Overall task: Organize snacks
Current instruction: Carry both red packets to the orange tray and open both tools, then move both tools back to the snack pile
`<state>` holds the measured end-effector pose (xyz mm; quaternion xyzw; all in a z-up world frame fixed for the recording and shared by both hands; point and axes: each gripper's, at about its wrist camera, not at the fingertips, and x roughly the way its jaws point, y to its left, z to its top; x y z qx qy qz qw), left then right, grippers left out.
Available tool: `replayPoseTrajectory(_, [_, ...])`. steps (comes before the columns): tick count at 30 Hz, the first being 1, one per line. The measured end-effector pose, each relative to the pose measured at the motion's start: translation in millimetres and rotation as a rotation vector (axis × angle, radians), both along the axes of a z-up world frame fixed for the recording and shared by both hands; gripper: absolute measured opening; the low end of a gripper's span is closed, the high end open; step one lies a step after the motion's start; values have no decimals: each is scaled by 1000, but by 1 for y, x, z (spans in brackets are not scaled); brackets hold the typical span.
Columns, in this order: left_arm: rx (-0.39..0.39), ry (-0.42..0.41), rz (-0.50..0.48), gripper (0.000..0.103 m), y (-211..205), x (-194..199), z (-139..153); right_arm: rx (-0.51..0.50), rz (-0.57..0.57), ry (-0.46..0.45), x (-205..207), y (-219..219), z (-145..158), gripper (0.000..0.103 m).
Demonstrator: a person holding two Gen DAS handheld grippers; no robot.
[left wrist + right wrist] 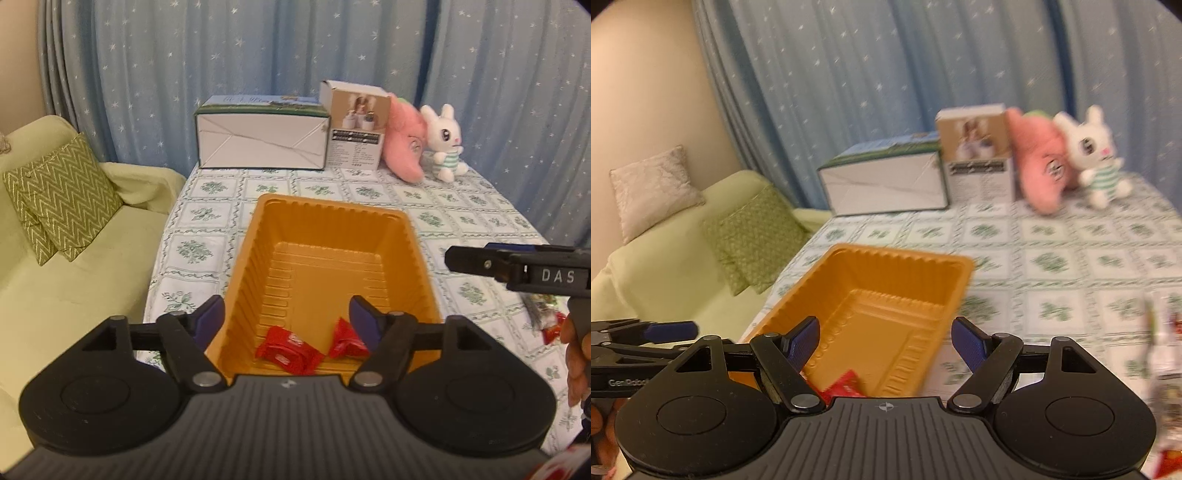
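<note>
The right tool, seen from the left wrist view, carries the white letters "DAS" on its black side. In the right wrist view, the left tool shows "GenRobo", cut off there. Print on the tan box is too small to read.

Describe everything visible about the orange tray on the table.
The orange tray is a deep rectangular tub of what looks like thin glossy moulded plastic, with ribbed walls, a ridged floor and a rolled rim with rounded corners. It sits upright and open-topped on the floral tablecloth, near the table edge beside the sofa. Two red snack packets lie on its floor at the near end; the rest is bare. The left claw, open, hovers over that near end; contact cannot be told.
</note>
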<state>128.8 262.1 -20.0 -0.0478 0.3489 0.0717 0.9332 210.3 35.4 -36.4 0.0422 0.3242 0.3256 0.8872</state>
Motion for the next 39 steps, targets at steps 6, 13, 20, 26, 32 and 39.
replayPoseTrajectory(6, [-2,-22,-14,83,-29,-19,16,-30,-62,-30,-31,-36,22,88])
replayPoseTrajectory(13, [-19,-47,-64,90,-71,-43,31,-61,-167,-43,-74,-89,35,95])
replayPoseTrajectory(20, [-43,-65,-119,93,-115,-59,40,-79,-274,-8,-108,-145,33,95])
replayPoseTrajectory(26, [-66,-61,-161,95,-152,-66,39,-90,-357,15,-129,-190,30,95])
replayPoseTrajectory(32, [-90,-43,-204,95,-186,-67,31,-89,-414,41,-135,-222,28,95])
replayPoseTrajectory(39, [-91,-25,-237,95,-218,-60,24,-77,-466,69,-134,-248,23,95])
